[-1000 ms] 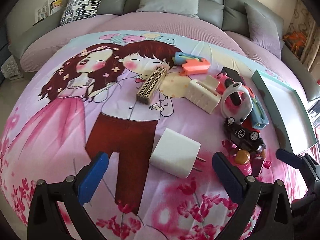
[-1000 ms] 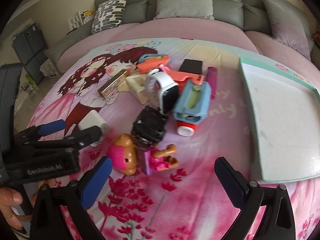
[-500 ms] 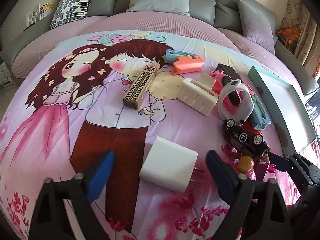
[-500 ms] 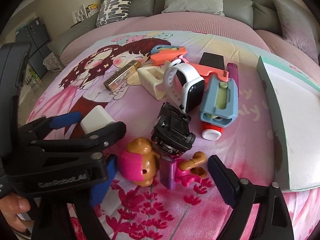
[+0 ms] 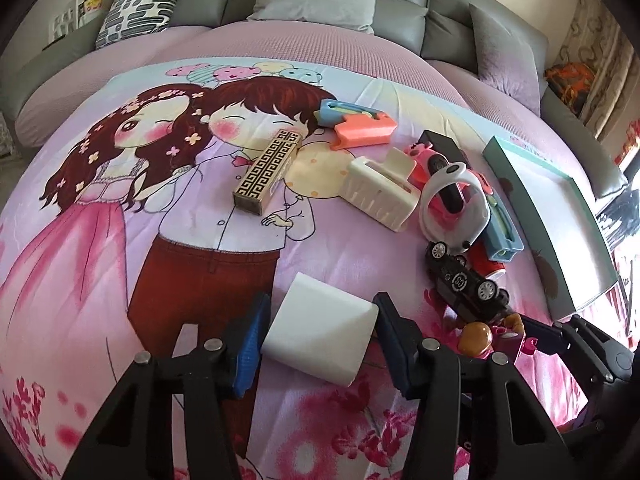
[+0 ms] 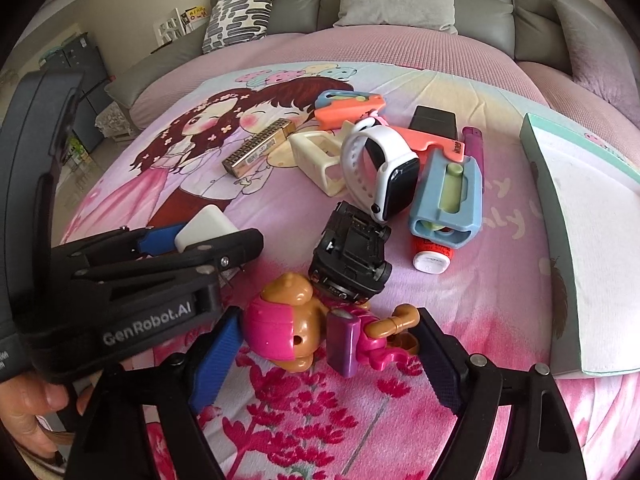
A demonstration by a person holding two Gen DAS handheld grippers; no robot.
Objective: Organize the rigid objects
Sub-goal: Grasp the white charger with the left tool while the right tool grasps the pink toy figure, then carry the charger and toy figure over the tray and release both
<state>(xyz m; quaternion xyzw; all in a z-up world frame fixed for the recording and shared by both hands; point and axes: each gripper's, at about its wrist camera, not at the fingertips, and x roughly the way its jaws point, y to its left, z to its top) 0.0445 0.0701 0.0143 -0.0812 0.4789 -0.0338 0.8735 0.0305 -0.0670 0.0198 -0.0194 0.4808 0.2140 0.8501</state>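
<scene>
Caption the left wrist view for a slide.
Left tongs closing around a white charger on a cartoon bedspread, toys piled nearby.

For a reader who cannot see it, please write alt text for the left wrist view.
The left gripper straddles a white charger block lying on a cartoon-print bedsheet. To its right, toys are piled beside a teal-rimmed tray; a grey sofa runs behind.

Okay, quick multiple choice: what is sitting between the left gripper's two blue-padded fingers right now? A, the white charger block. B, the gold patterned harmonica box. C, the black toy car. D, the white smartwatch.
A: in the left wrist view the left gripper has its pads on either side of the white charger block, while the car, box and watch lie farther up the blanket.
</scene>
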